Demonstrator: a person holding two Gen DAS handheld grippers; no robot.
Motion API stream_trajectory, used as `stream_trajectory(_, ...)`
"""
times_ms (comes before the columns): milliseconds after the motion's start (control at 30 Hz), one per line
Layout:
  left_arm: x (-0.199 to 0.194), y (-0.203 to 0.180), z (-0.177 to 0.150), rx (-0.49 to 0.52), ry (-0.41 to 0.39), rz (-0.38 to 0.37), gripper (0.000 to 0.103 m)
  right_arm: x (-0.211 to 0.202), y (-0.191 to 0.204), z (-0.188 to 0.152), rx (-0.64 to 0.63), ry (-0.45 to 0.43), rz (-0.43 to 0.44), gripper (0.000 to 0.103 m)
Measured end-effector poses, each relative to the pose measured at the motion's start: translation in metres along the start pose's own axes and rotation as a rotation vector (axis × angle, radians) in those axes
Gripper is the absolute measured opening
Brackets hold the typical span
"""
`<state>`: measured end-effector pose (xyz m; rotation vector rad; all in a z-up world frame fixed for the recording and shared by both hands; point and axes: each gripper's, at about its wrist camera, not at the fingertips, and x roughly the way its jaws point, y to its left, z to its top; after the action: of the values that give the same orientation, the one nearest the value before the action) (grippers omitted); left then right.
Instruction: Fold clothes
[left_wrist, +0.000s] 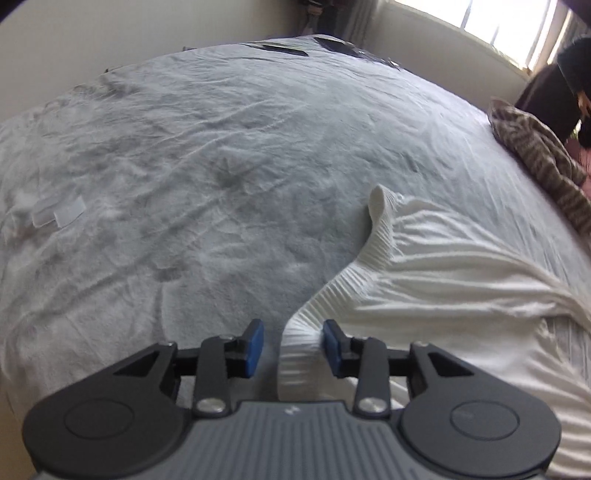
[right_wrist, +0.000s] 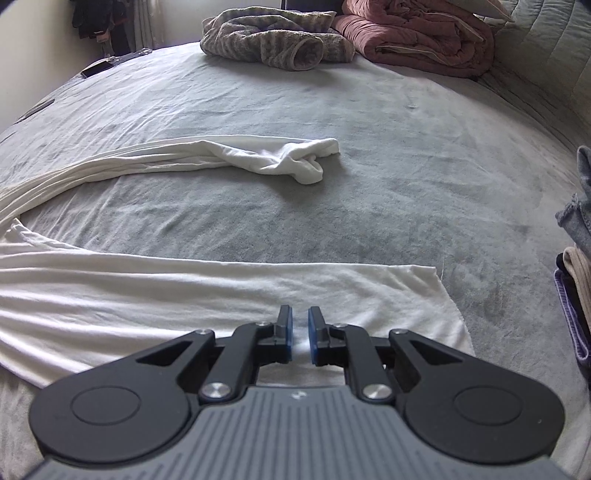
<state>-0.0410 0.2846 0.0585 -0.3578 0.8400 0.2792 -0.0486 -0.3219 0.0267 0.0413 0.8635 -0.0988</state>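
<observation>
- On the grey bed (left_wrist: 207, 155) lies the white ribbed sweater (left_wrist: 436, 273); my left gripper (left_wrist: 293, 345) is part open, its hem loose between.
- My right gripper (right_wrist: 300, 334) pinches the white cloth; I'd keep that tension.

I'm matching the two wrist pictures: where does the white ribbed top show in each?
Left wrist view: white ribbed top fills the lower right, its cuff between the open left gripper pads.
Right wrist view: it crosses the lower left, sleeve reaching mid-frame; right gripper pinches its hem.
Shared landmark: the striped brown blanket.
</observation>
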Motion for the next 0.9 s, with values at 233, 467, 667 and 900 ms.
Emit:
stream_trajectory(233, 0.004, -0.011, 0.017, -0.014, -0.037, 0.014, 0.041, 0.005, 0.006, 0.008, 0.002, 0.0, 0.011, 0.014)
stream_trajectory(467, 0.016, -0.047, 0.029, 0.064, -0.066, -0.009, 0.041, 0.013, 0.013, 0.018, -0.027, 0.004, 0.004, 0.034)
stream_trajectory(667, 0.029, -0.065, 0.046, 0.063, -0.094, -0.004, 0.041, 0.021, 0.01, 0.033, -0.001, 0.001, 0.034, 0.034)
stream_trajectory(900, 0.055, -0.098, 0.056, 0.116, -0.093, -0.011, 0.042, 0.039, -0.007, 0.054, 0.085, 0.027, 0.05, 0.034)
